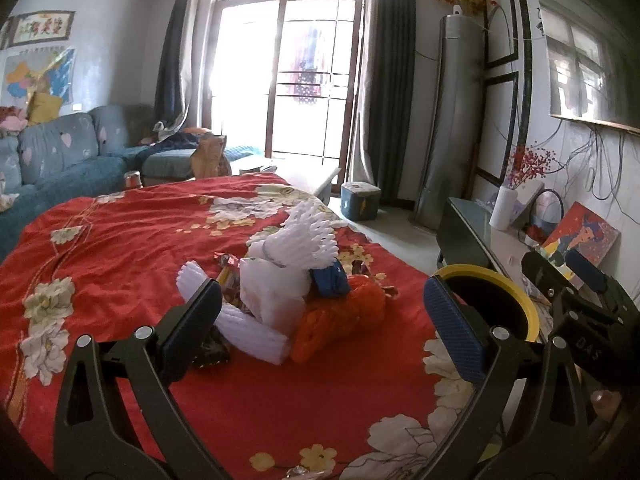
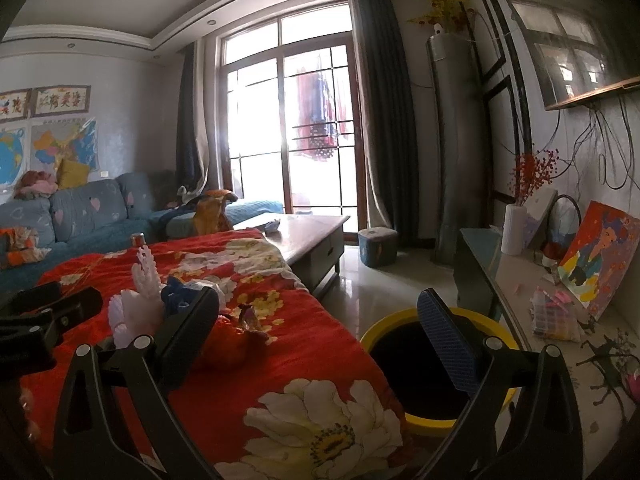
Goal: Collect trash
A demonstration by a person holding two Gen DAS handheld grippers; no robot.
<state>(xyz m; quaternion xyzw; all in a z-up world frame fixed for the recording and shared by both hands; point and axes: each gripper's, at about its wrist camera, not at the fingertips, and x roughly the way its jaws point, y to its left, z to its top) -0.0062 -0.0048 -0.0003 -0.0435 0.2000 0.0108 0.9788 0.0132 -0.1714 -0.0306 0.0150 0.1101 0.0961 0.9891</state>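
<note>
A heap of trash lies on the red flowered cloth (image 1: 132,264): white foam fruit netting (image 1: 304,236), an orange net bag (image 1: 344,316), a blue scrap (image 1: 330,278) and snack wrappers (image 1: 230,276). My left gripper (image 1: 324,320) is open and empty, its jaws standing either side of the heap just in front of it. My right gripper (image 2: 320,344) is open and empty, to the right of the heap (image 2: 140,304) at the cloth's edge. A yellow-rimmed bin (image 2: 436,364) with a dark inside stands on the floor beside the cloth; it also shows in the left wrist view (image 1: 520,300).
A coffee table (image 2: 308,232) stands beyond the cloth, a blue sofa (image 2: 88,216) at the left, a small blue stool (image 2: 378,246) near the window. A glass-topped cabinet (image 2: 508,276) at the right holds a white vase (image 2: 514,228), a painting (image 2: 604,256) and small items.
</note>
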